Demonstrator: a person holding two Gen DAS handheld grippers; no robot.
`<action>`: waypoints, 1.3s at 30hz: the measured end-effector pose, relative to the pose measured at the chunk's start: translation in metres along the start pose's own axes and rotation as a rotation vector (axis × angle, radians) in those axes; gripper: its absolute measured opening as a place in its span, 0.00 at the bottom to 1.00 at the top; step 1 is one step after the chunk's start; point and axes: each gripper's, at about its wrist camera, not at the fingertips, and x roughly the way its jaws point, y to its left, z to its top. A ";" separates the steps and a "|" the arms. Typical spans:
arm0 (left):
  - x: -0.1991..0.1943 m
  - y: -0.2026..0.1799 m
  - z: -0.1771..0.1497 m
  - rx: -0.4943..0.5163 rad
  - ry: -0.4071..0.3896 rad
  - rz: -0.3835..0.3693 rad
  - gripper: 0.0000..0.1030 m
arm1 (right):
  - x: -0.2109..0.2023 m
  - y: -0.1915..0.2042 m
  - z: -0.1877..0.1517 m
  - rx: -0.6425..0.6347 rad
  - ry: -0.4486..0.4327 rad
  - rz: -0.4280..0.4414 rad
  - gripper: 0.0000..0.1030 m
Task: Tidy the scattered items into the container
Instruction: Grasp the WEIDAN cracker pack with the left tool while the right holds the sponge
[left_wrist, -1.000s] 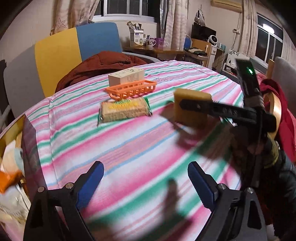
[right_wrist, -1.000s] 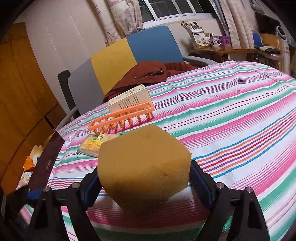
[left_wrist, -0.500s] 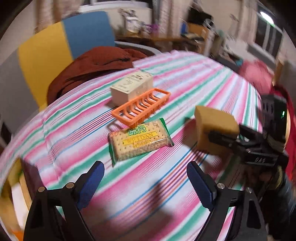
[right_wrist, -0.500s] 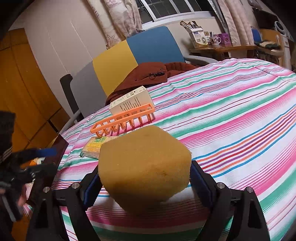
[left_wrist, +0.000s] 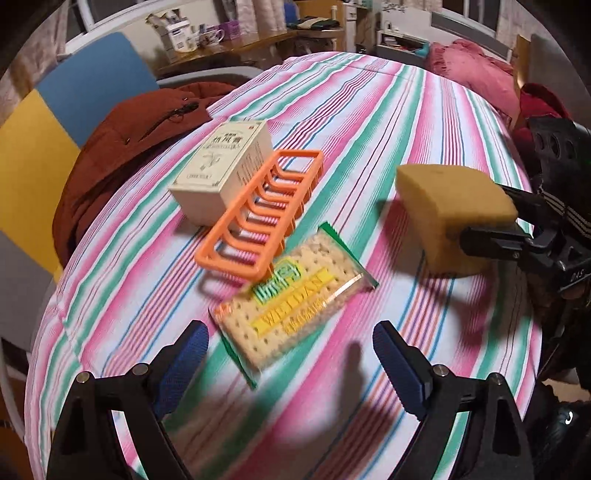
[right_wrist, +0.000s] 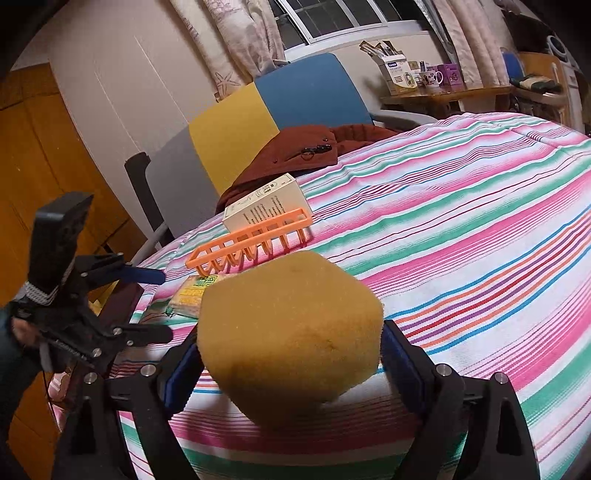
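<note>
Right gripper (right_wrist: 291, 354) grips sponge (right_wrist: 291, 332), easing; left gripper (left_wrist: 291, 350) spread, should straddle biscuits (left_wrist: 291, 299) squarely.

A yellow sponge (right_wrist: 291, 332), a thick block with rounded edges, sits between blue pads just above the striped cloth. A flat pack of crackers (left_wrist: 291, 306) in clear wrap with green ends lies on the cloth, one end just beside an orange slatted rack (left_wrist: 262, 214). The rack stands upright on its feet, touching a cream carton (left_wrist: 221, 170) that lies flat behind it.
</note>
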 end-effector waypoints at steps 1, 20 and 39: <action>0.002 0.001 0.002 0.012 -0.001 -0.006 0.89 | 0.000 0.000 0.000 0.000 0.000 0.001 0.88; 0.023 -0.010 -0.001 0.080 0.037 -0.130 0.85 | 0.001 -0.001 0.001 0.003 -0.001 0.026 0.91; 0.014 -0.021 -0.003 -0.195 -0.004 -0.122 0.73 | 0.001 -0.001 0.001 0.002 0.000 0.030 0.92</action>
